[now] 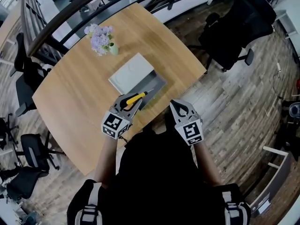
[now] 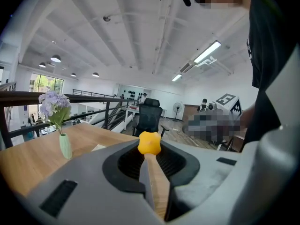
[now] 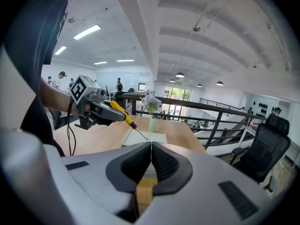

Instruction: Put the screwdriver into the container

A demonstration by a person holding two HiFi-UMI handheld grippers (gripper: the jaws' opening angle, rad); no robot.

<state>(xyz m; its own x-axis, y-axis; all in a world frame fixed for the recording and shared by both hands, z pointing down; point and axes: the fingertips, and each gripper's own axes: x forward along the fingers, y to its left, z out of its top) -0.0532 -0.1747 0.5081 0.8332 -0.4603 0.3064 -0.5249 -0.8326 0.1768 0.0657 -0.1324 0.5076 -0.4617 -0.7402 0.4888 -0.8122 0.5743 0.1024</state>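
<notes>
A person standing at a wooden surface (image 1: 75, 97) holds a screwdriver (image 1: 135, 97) in the left claw (image 1: 130, 105). Its jaws are clamped on the yellow handle, whose rounded end pokes out between their tips in the left gripper view. The thin metal shaft points ahead and, seen from the head view, its tip sits over the near edge of the grey container (image 1: 158, 89). The tool is in the air, not yet inside.

The right claw (image 3: 151, 146) hangs just beside the left one, at the surface's near edge. Its jaws are pressed together with nothing between them.

The step in hand appears to be the carry to the container, with the drop still to come. The next move likely calls for bringing the tool over the open grey part, lowering it so the shaft clears the rim, then parting the jaws.

On show are one screwdriver, one container, and one white lid (image 1: 132, 72) lying at its far side. There is also one small vase (image 1: 114, 49) of purple flowers (image 1: 100, 37) farther back, and two claws.
</notes>
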